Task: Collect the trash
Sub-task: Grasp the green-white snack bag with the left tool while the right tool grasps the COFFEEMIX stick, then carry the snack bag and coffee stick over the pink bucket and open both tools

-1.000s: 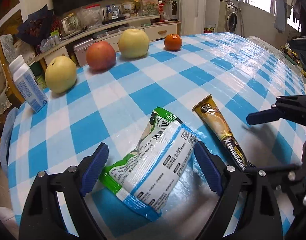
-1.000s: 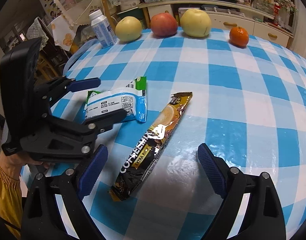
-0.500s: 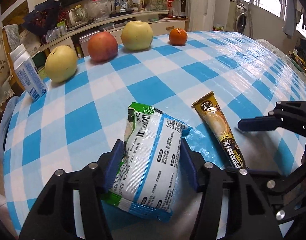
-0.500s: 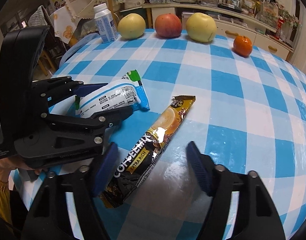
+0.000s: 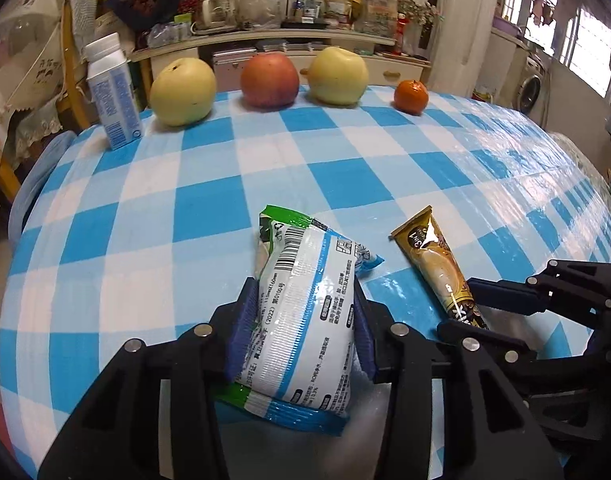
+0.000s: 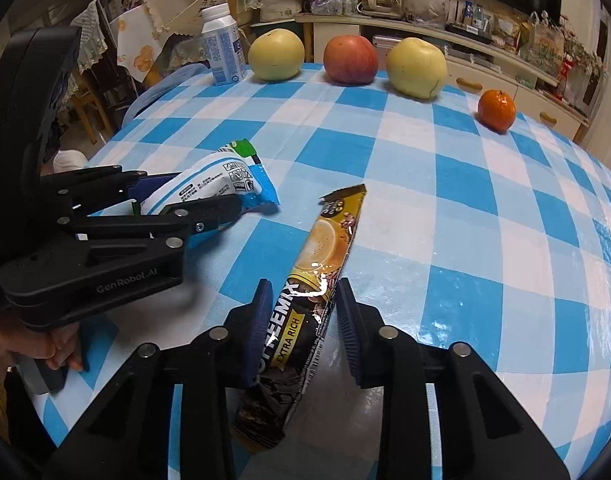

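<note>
A white, blue and green snack wrapper lies on the blue-and-white checked tablecloth. My left gripper is shut on it, pads pressing both its sides; it also shows in the right wrist view. A gold and black coffee-mix sachet lies lengthwise to its right. My right gripper is shut on the sachet near its middle. The sachet also shows in the left wrist view, with the right gripper's fingers around its lower end.
Along the table's far edge stand a milk carton, a yellow pear, a red apple, another yellow pear and a small orange. A cluttered shelf stands behind. A chair back stands at the left.
Both grippers have closed from wide open: the left onto the snack wrapper, the right onto the coffee sachet. Both have moved forward a little over their items.
</note>
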Action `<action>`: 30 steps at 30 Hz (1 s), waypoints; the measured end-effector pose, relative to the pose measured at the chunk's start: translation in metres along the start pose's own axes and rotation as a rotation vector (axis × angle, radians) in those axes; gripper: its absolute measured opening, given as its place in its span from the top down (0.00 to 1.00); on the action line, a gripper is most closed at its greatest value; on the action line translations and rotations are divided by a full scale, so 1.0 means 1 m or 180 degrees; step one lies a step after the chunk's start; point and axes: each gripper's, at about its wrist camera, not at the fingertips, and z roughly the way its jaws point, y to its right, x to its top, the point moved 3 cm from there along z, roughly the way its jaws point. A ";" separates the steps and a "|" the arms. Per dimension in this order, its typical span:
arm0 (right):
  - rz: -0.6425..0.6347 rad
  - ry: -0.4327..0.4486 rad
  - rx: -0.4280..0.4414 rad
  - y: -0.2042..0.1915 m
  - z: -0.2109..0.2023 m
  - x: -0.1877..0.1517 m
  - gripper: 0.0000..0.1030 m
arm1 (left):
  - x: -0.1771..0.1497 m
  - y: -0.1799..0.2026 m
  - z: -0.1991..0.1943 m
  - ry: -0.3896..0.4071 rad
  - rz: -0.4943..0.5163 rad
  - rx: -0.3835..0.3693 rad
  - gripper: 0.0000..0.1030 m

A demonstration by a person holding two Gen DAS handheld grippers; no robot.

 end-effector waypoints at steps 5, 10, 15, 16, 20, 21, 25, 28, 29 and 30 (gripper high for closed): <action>-0.0088 0.0030 -0.0052 -0.004 0.000 -0.001 0.73 | -0.009 -0.009 -0.009 0.0009 -0.0211 -0.0054 0.57; -0.0028 0.0093 -0.0052 -0.003 -0.001 -0.002 0.77 | -0.020 -0.016 -0.021 0.0029 -0.0361 -0.0059 0.58; 0.0096 0.0147 0.0024 -0.001 -0.003 -0.004 0.78 | -0.034 -0.019 -0.033 0.0060 -0.0464 -0.0081 0.58; 0.0124 0.0154 0.0058 0.000 -0.005 -0.004 0.78 | -0.036 -0.020 -0.035 0.0063 -0.0487 -0.0081 0.58; 0.0212 0.0231 0.0143 0.000 -0.013 -0.006 0.78 | -0.046 -0.024 -0.045 0.0079 -0.0595 -0.0095 0.58; 0.0236 0.0254 0.0161 0.000 -0.015 -0.006 0.78 | -0.048 -0.025 -0.047 0.0083 -0.0618 -0.0093 0.58; 0.0324 0.0292 0.0277 -0.001 -0.023 -0.008 0.78 | -0.057 -0.028 -0.057 0.0103 -0.0711 -0.0089 0.58; 0.0384 0.0318 0.0379 -0.001 -0.031 -0.010 0.78 | -0.061 -0.032 -0.065 0.0144 -0.0774 -0.0094 0.59; 0.0402 0.0329 0.0407 -0.002 -0.033 -0.010 0.78 | -0.062 -0.033 -0.068 0.0163 -0.0806 -0.0096 0.59; 0.0426 0.0341 0.0454 -0.003 -0.036 -0.011 0.78 | -0.063 -0.035 -0.071 0.0174 -0.0829 -0.0093 0.59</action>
